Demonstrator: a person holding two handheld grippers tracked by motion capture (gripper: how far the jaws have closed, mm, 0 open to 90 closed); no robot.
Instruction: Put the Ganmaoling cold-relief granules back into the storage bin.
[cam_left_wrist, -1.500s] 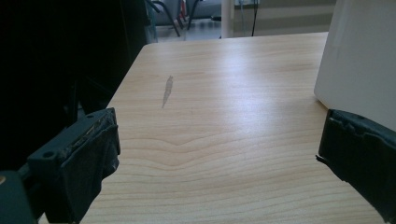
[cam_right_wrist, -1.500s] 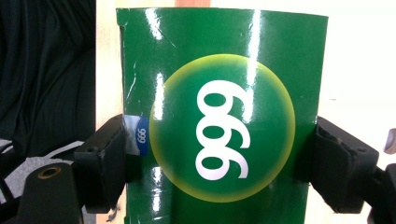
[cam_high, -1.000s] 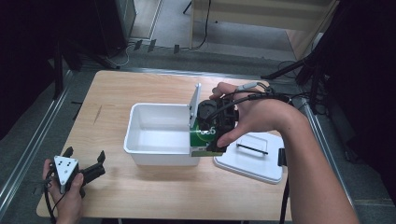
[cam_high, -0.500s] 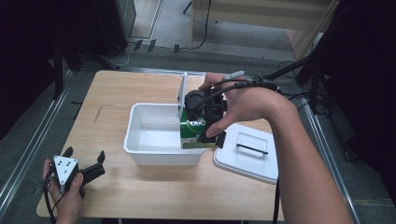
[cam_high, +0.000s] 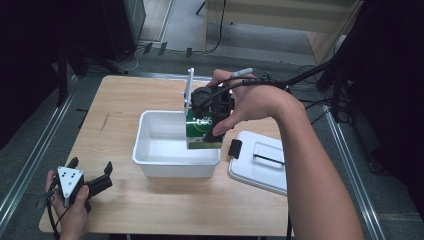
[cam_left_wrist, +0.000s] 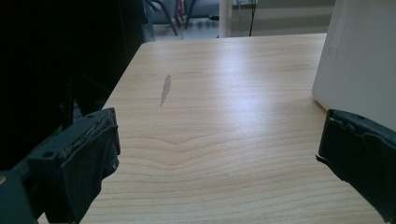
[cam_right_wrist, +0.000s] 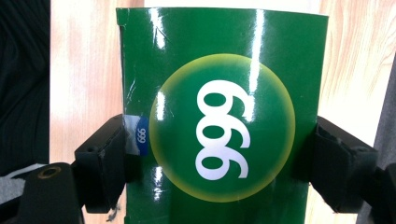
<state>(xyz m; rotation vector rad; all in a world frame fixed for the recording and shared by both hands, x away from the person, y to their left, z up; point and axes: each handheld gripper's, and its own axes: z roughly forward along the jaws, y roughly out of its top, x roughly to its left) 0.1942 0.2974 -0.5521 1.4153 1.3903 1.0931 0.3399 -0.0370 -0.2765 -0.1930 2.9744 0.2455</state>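
A light wooden tabletop is seen from above, with a person's forearms coming in from the near edge. Near the middle of the tabletop stands a white rectangular plastic bin with its top uncovered. Just beside it, toward the right edge, a flat white plastic lid with a black clip and a thin handle lies on the wood.

The right gripper is held above the right end of the bin, pointing downward. Its two black jaws are closed on a glossy green cardboard box with a yellow-rimmed circle and white "999" lettering, pressing on its two opposite narrow sides, so the box is held off the tabletop. In the high view the box hangs upright over the bin's right end, its lower part at about the level of the rim. Whether it touches the bin cannot be told.

The left gripper rests in the person's left hand at the near left corner of the tabletop, well apart from the bin. In the left gripper view its jaws stand wide apart with nothing between them, bare wood ahead and the bin's white wall at the right.
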